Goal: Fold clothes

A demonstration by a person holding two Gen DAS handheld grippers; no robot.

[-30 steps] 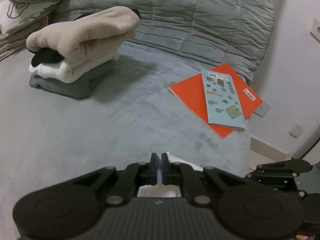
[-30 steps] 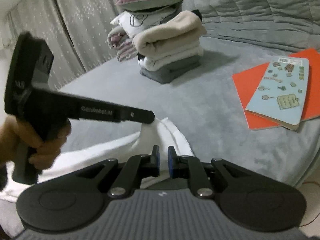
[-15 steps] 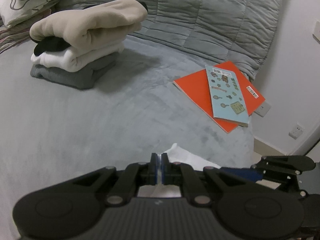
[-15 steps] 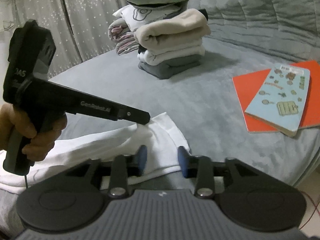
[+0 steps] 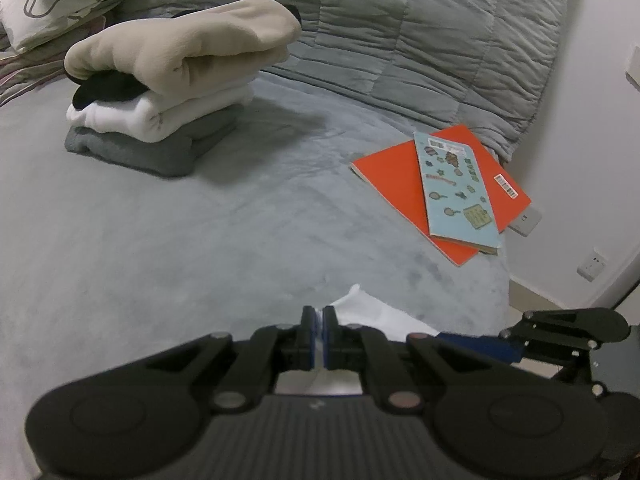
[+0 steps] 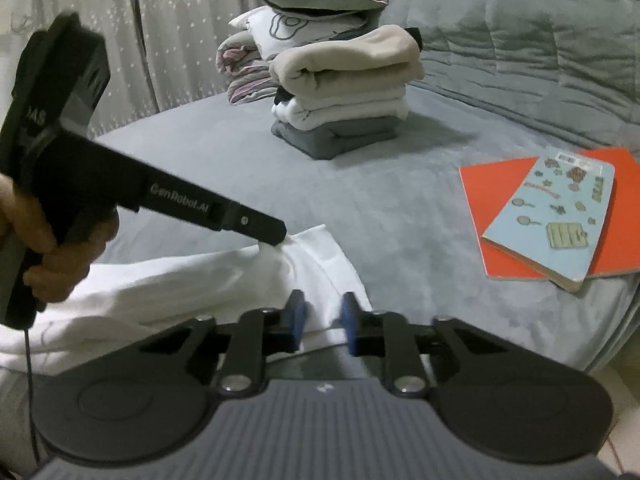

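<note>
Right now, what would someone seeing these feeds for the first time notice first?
Probably the white garment spread across the near edge of the grey bed, with the left gripper shut on a fold of it and the right gripper closing its jaws around the hem. Next, the stack of folded clothes behind, and the orange book under a blue one.

Both wrist views low, facing shared folded stack [image 5: 176,96]

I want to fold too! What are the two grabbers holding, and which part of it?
The left gripper pinches the white garment at a bunched edge. The right gripper is closing over another edge, its fingers not yet gripping.
</note>
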